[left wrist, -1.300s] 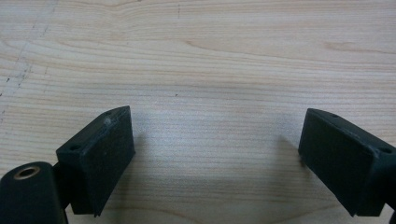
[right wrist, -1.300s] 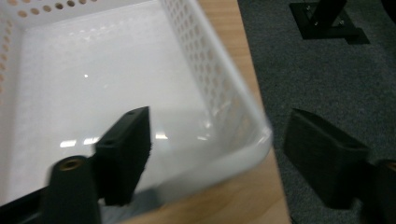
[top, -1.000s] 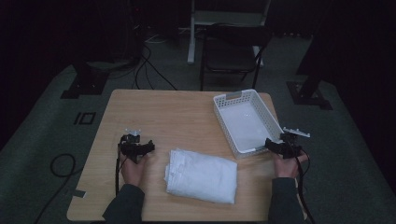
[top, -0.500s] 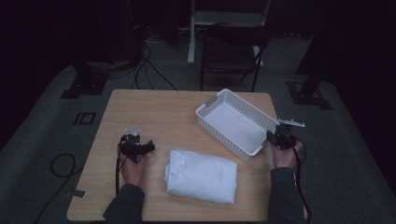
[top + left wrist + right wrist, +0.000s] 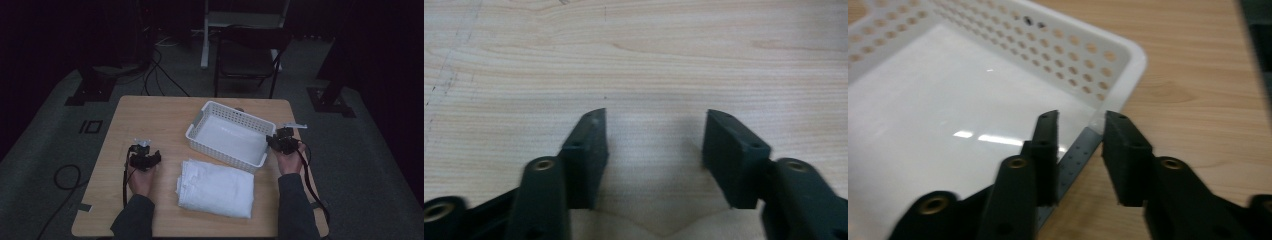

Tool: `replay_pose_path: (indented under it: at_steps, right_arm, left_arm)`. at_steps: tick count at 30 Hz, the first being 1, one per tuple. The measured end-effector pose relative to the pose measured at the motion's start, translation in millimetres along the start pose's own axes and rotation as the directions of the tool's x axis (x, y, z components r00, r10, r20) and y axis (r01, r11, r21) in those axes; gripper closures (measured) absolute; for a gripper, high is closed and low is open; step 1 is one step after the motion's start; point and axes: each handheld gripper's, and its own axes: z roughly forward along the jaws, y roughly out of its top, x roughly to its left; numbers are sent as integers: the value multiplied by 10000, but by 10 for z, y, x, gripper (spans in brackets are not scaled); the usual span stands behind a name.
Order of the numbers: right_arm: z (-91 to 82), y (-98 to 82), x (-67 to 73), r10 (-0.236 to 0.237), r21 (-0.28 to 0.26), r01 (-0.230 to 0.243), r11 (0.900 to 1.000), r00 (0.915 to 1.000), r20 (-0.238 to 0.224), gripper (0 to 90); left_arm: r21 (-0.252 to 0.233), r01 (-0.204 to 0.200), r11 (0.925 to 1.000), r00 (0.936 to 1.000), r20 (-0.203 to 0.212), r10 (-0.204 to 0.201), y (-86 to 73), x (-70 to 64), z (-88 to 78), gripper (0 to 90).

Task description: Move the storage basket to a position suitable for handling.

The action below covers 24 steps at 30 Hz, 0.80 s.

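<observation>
A white perforated basket [image 5: 230, 112] sits slantwise at the table's middle right, with nothing inside it. My right gripper [image 5: 272, 141] is at its near right corner. In the right gripper view the jaws [image 5: 1080, 125] straddle the basket wall [image 5: 1088, 50], one inside and one outside, shut on it; they have just been opening a little. A folded white towel [image 5: 215, 187] lies in front of the basket. My left gripper [image 5: 156, 157] rests left of the towel. Its jaws [image 5: 654, 145] have just been closing and stand apart over bare wood with nothing between them.
The wooden table [image 5: 150, 120] has bare room at its left and far left. A dark chair [image 5: 247, 55] stands behind the far edge. Cables and stand feet lie on the dark floor around the table.
The basket has slid to the left and turned from square to slantwise, with my right gripper moving along at its corner. The left hand has stayed where it was.
</observation>
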Motion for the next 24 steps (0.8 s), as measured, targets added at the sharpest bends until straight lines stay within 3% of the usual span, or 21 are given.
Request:
replay_pose_path:
  at_steps: [2,3,6,10,13,14,15,19,22,24]
  right_arm:
    - [-67,-45,60,-46,167,50,9998,9997,-226,580]
    - [-104,-74,77,-30,174,35,9998,9996,-280,511]
    - [-170,-145,119,-6,277,19,9996,9989,-477,474]
    - [-214,-271,210,-196,599,240,9979,9971,-741,514]
    - [-195,-278,233,-278,604,316,9977,9976,-638,534]
    - [-195,-278,233,-278,604,316,9977,9976,-638,534]
    - [-151,-213,209,-236,461,265,9986,9978,-623,621]
    - [-52,-123,253,-396,380,423,9984,9968,-699,664]
    - [-3,-95,302,-434,330,464,9984,9953,-866,651]
    - [15,-85,350,-428,278,459,9986,9936,-1044,599]
  left_arm:
    - [37,42,10000,9997,242,-43,2,11,-13,504]
    - [21,193,9998,9988,456,-194,7,21,-22,507]
    - [-251,124,9996,9976,689,-107,39,14,-76,507]
    - [-658,-69,9978,9940,1085,141,120,-22,-181,472]
    - [-847,-98,9964,9904,1368,214,168,-48,-228,452]
    - [-1067,-120,9942,9857,1661,297,214,-80,-281,452]
    - [-1180,-130,9929,9832,1791,342,232,-103,-309,445]
    - [-1570,-210,9874,9689,2403,588,274,-201,-436,442]
    - [-1637,-153,9864,9576,2816,616,294,-247,-488,442]
    - [-1666,-248,9857,9532,2933,735,295,-280,-504,443]
